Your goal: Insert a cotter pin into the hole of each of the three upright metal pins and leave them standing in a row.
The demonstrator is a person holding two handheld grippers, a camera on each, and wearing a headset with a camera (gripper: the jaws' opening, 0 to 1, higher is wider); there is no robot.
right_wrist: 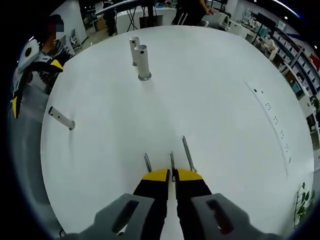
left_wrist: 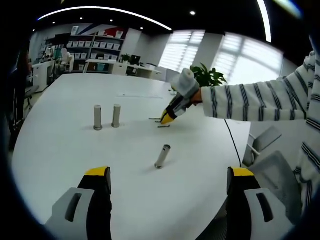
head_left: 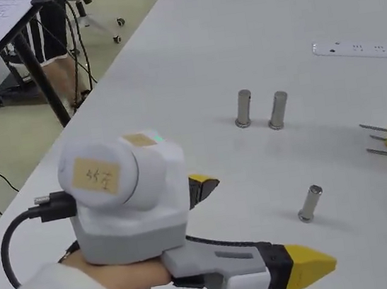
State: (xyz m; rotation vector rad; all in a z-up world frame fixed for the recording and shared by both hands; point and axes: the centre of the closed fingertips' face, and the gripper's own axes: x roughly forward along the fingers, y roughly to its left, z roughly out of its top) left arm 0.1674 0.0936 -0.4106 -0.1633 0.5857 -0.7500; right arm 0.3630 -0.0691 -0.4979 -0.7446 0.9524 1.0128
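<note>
Currently pinching the middle cotter pin (right_wrist: 172, 160) with the right gripper (right_wrist: 173, 175), jaws pressed together on its near end as far as can be made out; second cotter pin (right_wrist: 147, 162) at 10 o'clock of the tips and third cotter pin (right_wrist: 187, 150) at 1 o'clock, both just beside, all loose on the bare desk (right_wrist: 215, 90); left gripper (left_wrist: 169, 172) spread wide, holding nothing. First metal pin (head_left: 244, 108) and second metal pin (head_left: 278, 110) upright, just beside each other, toward 1 o'clock in the head view; third metal pin (head_left: 310, 202) well apart at 4 o'clock, tilted or lying, cannot tell which. Likely trouble: thin wire twisting or slipping between the flat tips on lifting; snagging a neighbouring cotter pin; toppling a metal pin by pushing sideways at its hole without bracing from the left gripper; holes too small to make out.
</note>
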